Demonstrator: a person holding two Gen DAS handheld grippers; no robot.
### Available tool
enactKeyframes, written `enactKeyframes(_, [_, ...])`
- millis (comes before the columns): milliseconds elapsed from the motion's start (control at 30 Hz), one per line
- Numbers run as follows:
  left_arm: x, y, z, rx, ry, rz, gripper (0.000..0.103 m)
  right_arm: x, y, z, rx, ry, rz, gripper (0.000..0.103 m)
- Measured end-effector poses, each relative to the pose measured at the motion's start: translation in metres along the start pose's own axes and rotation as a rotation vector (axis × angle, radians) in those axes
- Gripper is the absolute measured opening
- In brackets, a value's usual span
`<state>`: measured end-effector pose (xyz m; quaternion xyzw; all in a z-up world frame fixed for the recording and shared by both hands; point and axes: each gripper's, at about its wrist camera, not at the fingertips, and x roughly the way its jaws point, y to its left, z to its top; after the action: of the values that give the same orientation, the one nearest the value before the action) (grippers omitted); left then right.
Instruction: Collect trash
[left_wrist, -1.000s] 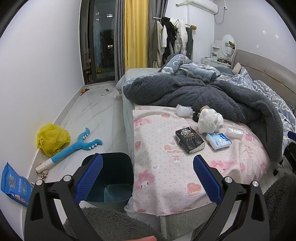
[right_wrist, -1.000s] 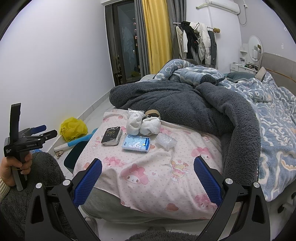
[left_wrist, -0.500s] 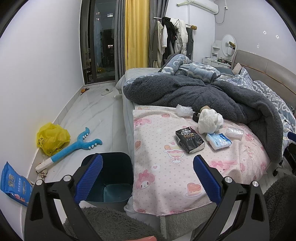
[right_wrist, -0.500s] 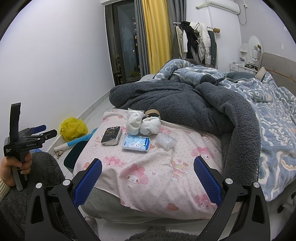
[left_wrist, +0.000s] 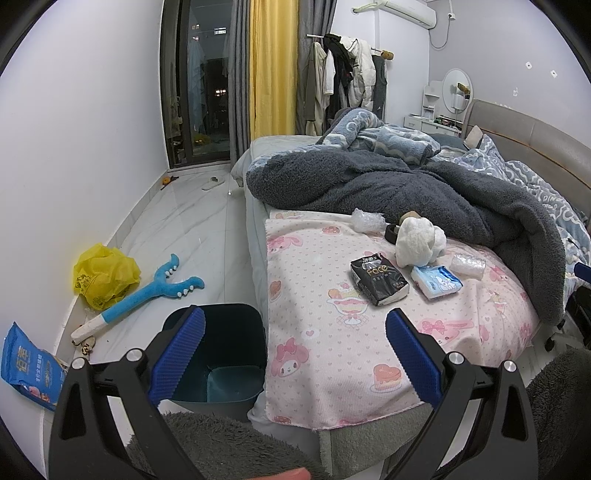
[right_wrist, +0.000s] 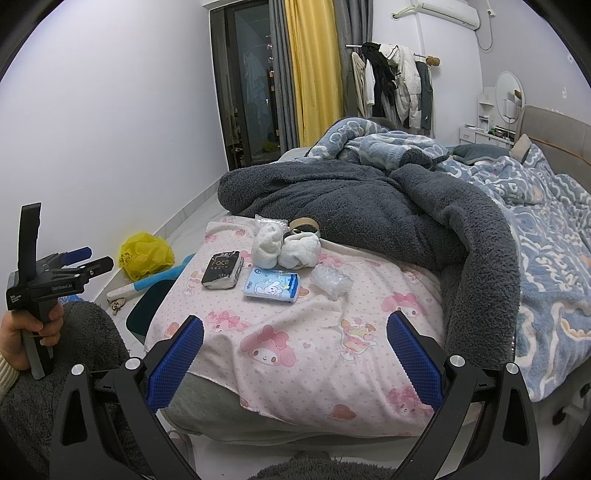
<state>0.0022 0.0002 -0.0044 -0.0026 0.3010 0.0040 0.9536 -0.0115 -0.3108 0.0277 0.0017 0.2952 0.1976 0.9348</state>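
Left wrist view: left gripper (left_wrist: 294, 342) spread wide, empty, over bin (left_wrist: 236, 373) beside bed. Right gripper (right_wrist: 295, 354) spread too, empty, low before pink sheet (right_wrist: 295, 332). On the sheet, farther: black tissue pack (right_wrist: 222, 272), blue tissue pack (right_wrist: 271, 285), clear plastic wad (right_wrist: 331, 281), white crumpled tissues (right_wrist: 284, 246). Yellow bag (left_wrist: 105, 277) on floor by wall.

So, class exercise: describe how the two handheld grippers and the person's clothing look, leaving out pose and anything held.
The right gripper and the left gripper match: black angular frames with silver bolts and ribbed blue pads on the jaws. From the right wrist camera, the left gripper's black body bears small white lettering above a grey pistol handle. The person wears a cream ribbed cuff and fluffy grey fleece.
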Motion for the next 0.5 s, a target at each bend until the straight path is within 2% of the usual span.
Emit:
enactKeyframes(67, [-0.004, 0.005, -0.004, -0.005, -0.003, -0.003, 0.100, 0.001, 0.002, 0.002, -0.005, 0.010, -0.009, 0.100])
enactKeyframes(167, [-0.002, 0.003, 0.002, 0.002, -0.006, -0.053, 0.100, 0.000, 0.005, 0.007, -0.036, 0.020, -0.013, 0.100])
enactKeyframes(333, [-0.004, -0.009, 0.010, 0.093, -0.005, -0.104, 0.100, 0.013, 0.006, 0.011, -0.058, 0.031, 0.005, 0.100])
enactKeyframes(500, [0.004, -0.021, 0.023, 0.132, -0.020, -0.143, 0.099, 0.038, 0.001, 0.017, -0.086, 0.041, 0.033, 0.097])
